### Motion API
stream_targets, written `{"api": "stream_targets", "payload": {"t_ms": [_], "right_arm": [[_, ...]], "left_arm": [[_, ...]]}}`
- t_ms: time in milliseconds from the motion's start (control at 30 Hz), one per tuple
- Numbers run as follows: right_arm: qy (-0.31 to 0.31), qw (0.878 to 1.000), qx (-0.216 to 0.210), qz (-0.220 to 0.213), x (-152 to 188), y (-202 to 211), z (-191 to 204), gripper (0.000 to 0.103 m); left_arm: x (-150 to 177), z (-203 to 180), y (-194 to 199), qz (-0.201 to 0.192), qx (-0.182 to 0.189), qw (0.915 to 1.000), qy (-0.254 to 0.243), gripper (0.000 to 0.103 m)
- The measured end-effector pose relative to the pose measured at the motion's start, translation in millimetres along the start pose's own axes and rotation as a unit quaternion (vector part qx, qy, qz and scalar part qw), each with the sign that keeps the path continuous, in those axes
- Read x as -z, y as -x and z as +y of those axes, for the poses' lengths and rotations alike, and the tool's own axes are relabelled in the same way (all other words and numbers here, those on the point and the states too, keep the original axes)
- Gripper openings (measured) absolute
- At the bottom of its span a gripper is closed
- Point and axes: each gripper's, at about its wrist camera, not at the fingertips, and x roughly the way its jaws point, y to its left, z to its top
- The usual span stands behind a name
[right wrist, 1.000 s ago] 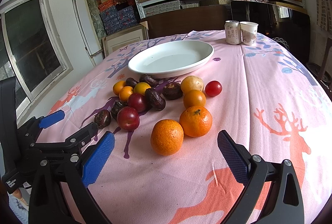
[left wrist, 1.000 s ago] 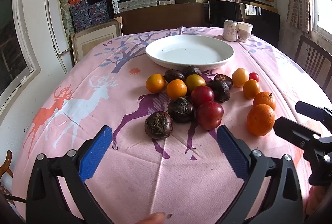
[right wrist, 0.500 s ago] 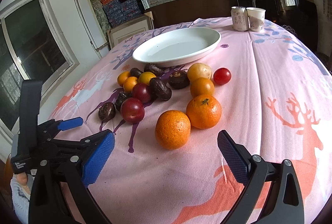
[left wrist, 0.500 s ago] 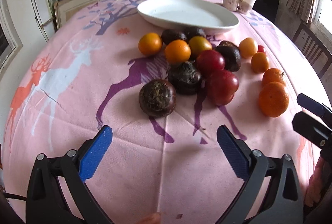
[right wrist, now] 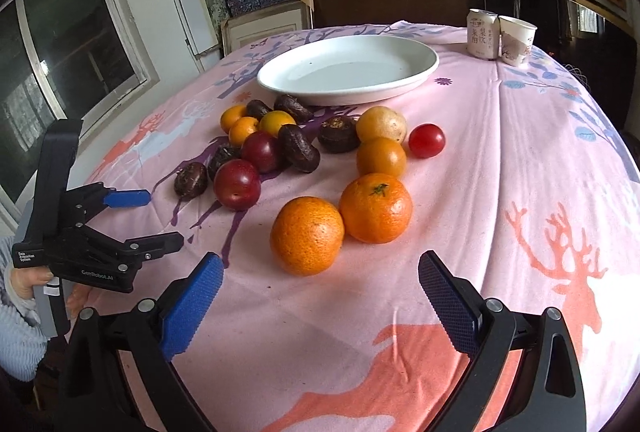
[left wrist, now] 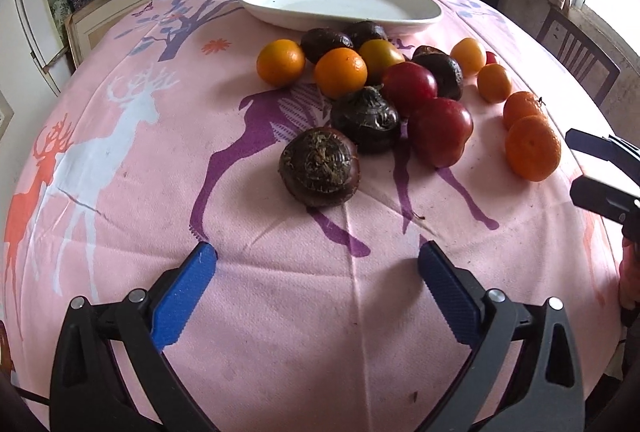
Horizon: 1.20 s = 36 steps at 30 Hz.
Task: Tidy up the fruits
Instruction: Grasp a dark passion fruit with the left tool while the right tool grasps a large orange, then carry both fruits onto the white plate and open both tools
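A pile of fruit lies on the pink tablecloth before an empty white oval plate (left wrist: 340, 2) (right wrist: 348, 70). My left gripper (left wrist: 318, 260) is open and empty, just short of a dark brown water chestnut (left wrist: 319, 166). A second chestnut (left wrist: 366, 120) and two red plums (left wrist: 440, 130) lie behind it. My right gripper (right wrist: 320, 268) is open and empty, just short of an orange (right wrist: 307, 234), with a second orange (right wrist: 376, 207) beside it. The left gripper also shows in the right wrist view (right wrist: 154, 216).
A drink can (right wrist: 482, 32) and a paper cup (right wrist: 517, 39) stand behind the plate. A small red tomato (right wrist: 427, 140) lies right of the pile. A wooden chair (left wrist: 576, 52) stands at the table's right. Shelves of boxes fill the back wall.
Both grippers have moved forward and lower toward the fruit. The left one closed in on the near water chestnut, the right one on the near orange. Both stay open.
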Motion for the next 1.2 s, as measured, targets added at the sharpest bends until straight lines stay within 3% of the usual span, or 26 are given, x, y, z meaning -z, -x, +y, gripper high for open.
{"api": "stream_targets", "payload": {"t_ms": [133, 233, 300, 333, 433, 533, 600, 833, 967, 1100, 1200], "right_arm": [[-0.016, 1.000, -0.026, -0.001, -2.4, -4.1, 2.8, 0.099], [-0.035, 0.999, -0.031, 0.004, -2.6, -7.4, -3.5, 0.093], [-0.053, 0.998, -0.034, 0.003, -1.8, -7.6, -8.8, 0.092], [-0.059, 0.998, -0.035, 0.002, -1.7, -7.5, -10.9, 0.092], [-0.060, 0.997, -0.037, 0.005, -2.9, -9.5, -10.8, 0.089], [-0.044, 0.998, -0.037, 0.009, -3.0, -10.8, -4.9, 0.079], [-0.034, 0.999, -0.035, 0.013, -3.0, -12.2, -0.9, 0.065], [-0.030, 0.998, -0.026, 0.045, -3.9, -25.1, 3.4, 0.047], [-0.052, 0.997, -0.038, 0.045, -10.5, -31.1, -4.6, 0.044], [-0.066, 0.996, -0.054, 0.034, -10.3, -27.2, -10.2, 0.042], [-0.067, 0.996, -0.065, 0.010, -23.4, -11.1, -9.8, 0.042]], "left_arm": [[-15.4, 2.9, 0.1, -0.028, 0.028, 0.9989, 0.026, 0.099], [-26.4, -5.1, -4.1, -0.039, -0.002, 0.9992, 0.003, 0.099], [-30.1, -8.7, -8.6, -0.034, -0.003, 0.9993, -0.012, 0.081], [-31.4, -9.5, -11.3, -0.027, 0.005, 0.9995, -0.017, 0.057], [-34.4, -9.6, -13.3, -0.028, 0.008, 0.9991, -0.032, 0.057], [-34.0, -6.1, -14.2, -0.032, 0.020, 0.9989, -0.027, 0.057], [-33.6, -5.0, -13.9, -0.035, 0.028, 0.9987, -0.026, 0.054], [-32.9, -1.4, -13.6, -0.042, 0.036, 0.9983, -0.018, 0.041], [-32.3, 0.4, -10.7, -0.049, 0.048, 0.9976, -0.011, 0.041], [-32.9, 2.8, 8.5, -0.084, 0.057, 0.9948, 0.003, 0.041], [-51.4, 5.3, 23.6, -0.102, 0.061, 0.9928, 0.012, 0.041]]}}
